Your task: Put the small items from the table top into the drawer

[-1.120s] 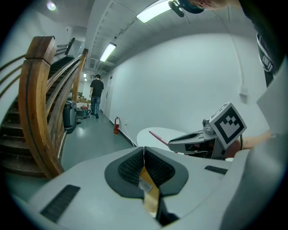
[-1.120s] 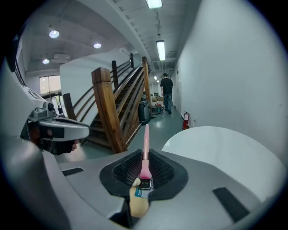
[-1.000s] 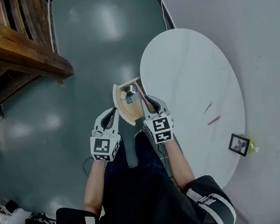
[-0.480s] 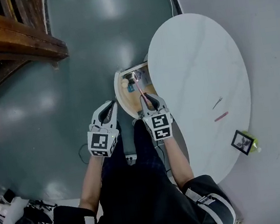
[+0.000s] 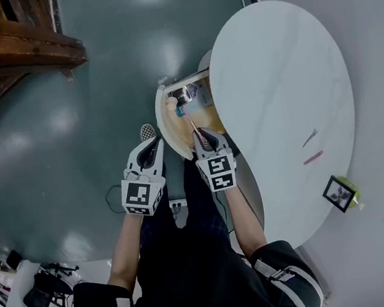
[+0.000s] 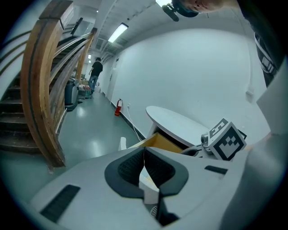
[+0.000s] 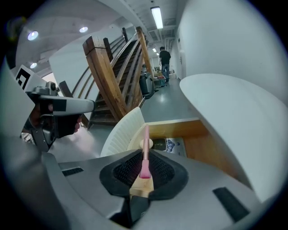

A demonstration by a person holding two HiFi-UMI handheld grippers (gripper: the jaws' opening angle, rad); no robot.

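The task appears partly done. The open wooden drawer with a ribbed white curved front already holds a small cream round item and a shiny blue-printed packet. The right gripper hangs at the drawer's near end, its jaws clamped on a thin pink stick whose free end reaches over the drawer's inside; this piece seems close to being dropped in, though it is not yet released. The left gripper sits just beside the drawer's curved front, jaws pressed together with nothing between them. On the white oval table top, well away from the drawer towards the far edge, lie a second short pink stick, a thin grey sliver whose kind cannot be made out, and a small black-framed picture; so at least two small pieces are probably left to fetch after this one.
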